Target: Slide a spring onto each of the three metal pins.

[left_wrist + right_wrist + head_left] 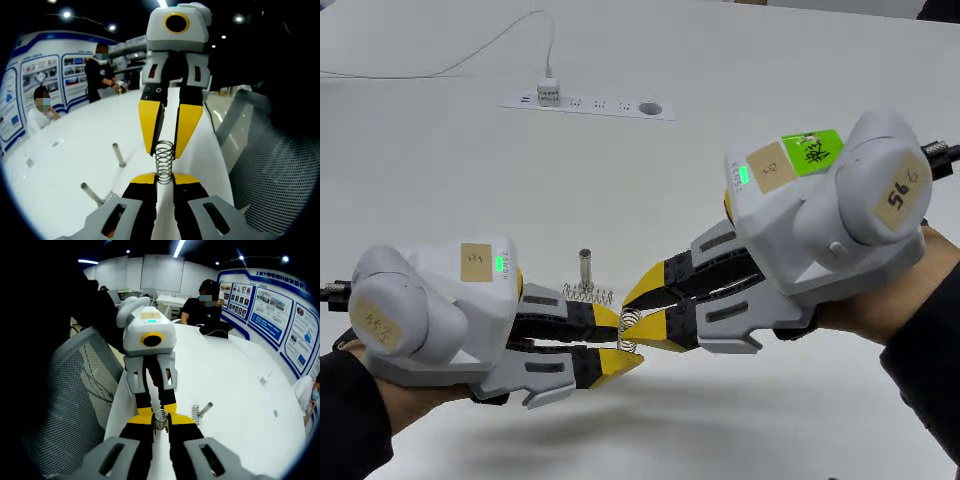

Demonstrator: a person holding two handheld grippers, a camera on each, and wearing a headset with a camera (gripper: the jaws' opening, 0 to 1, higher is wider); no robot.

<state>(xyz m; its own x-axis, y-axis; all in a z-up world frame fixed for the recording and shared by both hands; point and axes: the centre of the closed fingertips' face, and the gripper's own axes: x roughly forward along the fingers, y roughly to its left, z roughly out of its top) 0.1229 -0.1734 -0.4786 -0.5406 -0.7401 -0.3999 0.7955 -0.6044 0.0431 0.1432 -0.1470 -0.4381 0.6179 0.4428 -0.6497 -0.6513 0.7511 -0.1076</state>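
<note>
spring pinched between both my tools, pins waiting on the bench

i have the spring [629,330] up off the bench [440,170], between my two tools, which face each other tip to tip. the left gripper [161,179] has its fingers [145,179] drawn in on the near end of the coil. the right gripper [160,422] comes from the right with its fingers [150,125] closed against the sides of the far end. as i judge it, i hold it at both ends so the coil stays straight and its bore stays open, and so i can shift my hold to one clean end before lowering it.

just beyond my fingertips a metal pin [586,265] stands upright on the bench, and a loose spring [588,293] lies on its side at its foot. that pin is bare. a second pin [119,155] stands farther off, also bare as far as i can tell. i cannot pick out the third.

so no spring is on a pin yet, by my reckoning. next i need the coil's open end turned down over the upright pin, gripped from the side so my fingers do not block the hole. squeeze too hard and the coil may buckle or spring away.
</note>
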